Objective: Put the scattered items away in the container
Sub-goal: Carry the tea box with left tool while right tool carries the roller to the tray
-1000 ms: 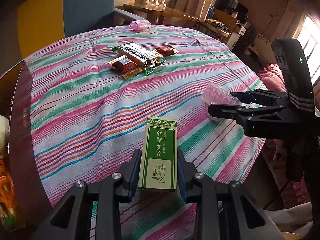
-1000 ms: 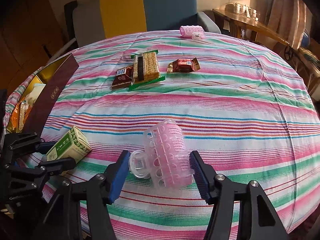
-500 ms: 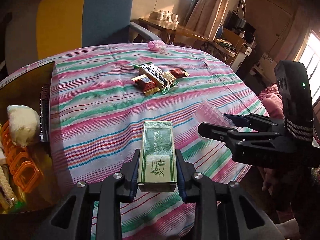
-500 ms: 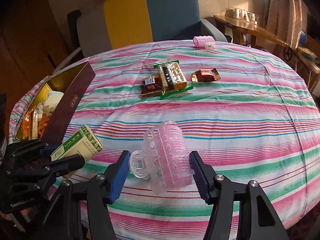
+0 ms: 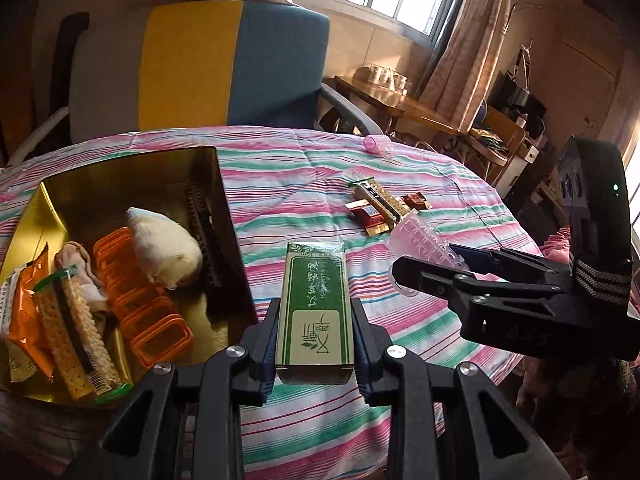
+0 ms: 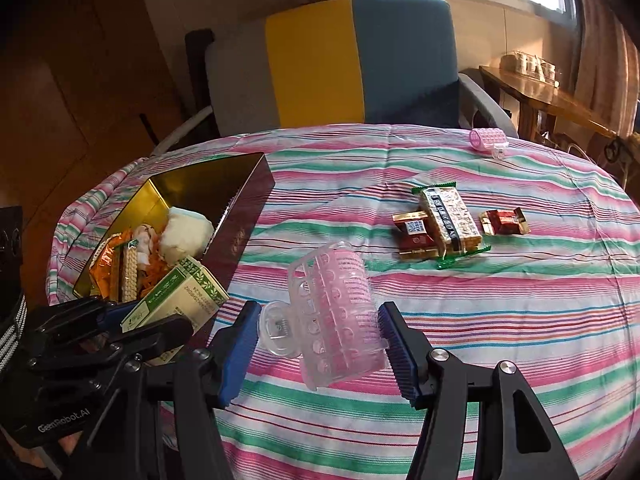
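My left gripper [image 5: 316,340] is shut on a green and white carton [image 5: 316,304], held above the striped tablecloth just right of the gold-lined box [image 5: 36,216]. That carton [image 6: 180,304] also shows in the right wrist view, beside the box's dark red wall [image 6: 248,220]. My right gripper [image 6: 316,344] is shut on a pink hair roller with a clear clip [image 6: 336,312], lifted off the cloth. From the left wrist view the roller [image 5: 420,240] pokes out past the right gripper's fingers. Snack packets [image 6: 444,224] and a second pink roller [image 6: 486,141] lie on the table.
The box holds orange rings [image 5: 148,304], a cream pouch [image 5: 164,248], a wafer pack [image 5: 76,332] and a comb. A yellow and blue armchair [image 6: 360,64] stands behind the round table. A wooden side table [image 6: 540,92] is at the far right.
Both grippers have risen and swung left with their loads. The box, only an edge a second ago, now fills the left of both views.
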Available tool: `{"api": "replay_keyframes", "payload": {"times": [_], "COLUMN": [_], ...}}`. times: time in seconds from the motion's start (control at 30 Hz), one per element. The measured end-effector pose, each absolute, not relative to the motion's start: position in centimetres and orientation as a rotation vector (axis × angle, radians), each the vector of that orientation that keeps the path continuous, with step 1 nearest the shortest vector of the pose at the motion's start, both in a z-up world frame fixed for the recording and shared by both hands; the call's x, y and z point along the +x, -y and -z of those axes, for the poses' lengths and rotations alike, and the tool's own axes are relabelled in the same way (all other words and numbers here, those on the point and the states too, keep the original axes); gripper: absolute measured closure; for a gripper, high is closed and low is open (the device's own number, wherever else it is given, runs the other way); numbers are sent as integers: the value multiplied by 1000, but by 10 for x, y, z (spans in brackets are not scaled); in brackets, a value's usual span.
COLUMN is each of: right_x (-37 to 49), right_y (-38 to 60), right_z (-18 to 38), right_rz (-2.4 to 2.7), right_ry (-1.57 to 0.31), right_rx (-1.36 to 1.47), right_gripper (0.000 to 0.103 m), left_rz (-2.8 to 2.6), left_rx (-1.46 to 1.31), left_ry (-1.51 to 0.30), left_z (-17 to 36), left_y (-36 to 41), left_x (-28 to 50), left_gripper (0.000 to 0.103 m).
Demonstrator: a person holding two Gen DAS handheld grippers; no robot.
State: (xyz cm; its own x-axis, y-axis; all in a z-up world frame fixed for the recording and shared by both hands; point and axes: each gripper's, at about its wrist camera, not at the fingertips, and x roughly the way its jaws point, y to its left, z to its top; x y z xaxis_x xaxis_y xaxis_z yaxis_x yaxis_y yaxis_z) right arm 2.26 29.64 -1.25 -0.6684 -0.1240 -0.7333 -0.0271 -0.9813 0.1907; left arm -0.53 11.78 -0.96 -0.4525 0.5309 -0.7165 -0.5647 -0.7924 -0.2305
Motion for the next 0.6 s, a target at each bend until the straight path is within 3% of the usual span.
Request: {"api": "replay_keyframes", "payload": {"times": [0.6], "right_x": [-18], "right_y": [-193], "right_z": [-7], "right_rz": [2739], "right_ry": [143], "right_rx": [1163], "right_gripper": [42], "left_rz": [-2547], "left_rx": [-1090], "left_ry": [69], "left_z": [-5], "left_y": [-23], "left_x": [-30], "left_gripper": [72]}}
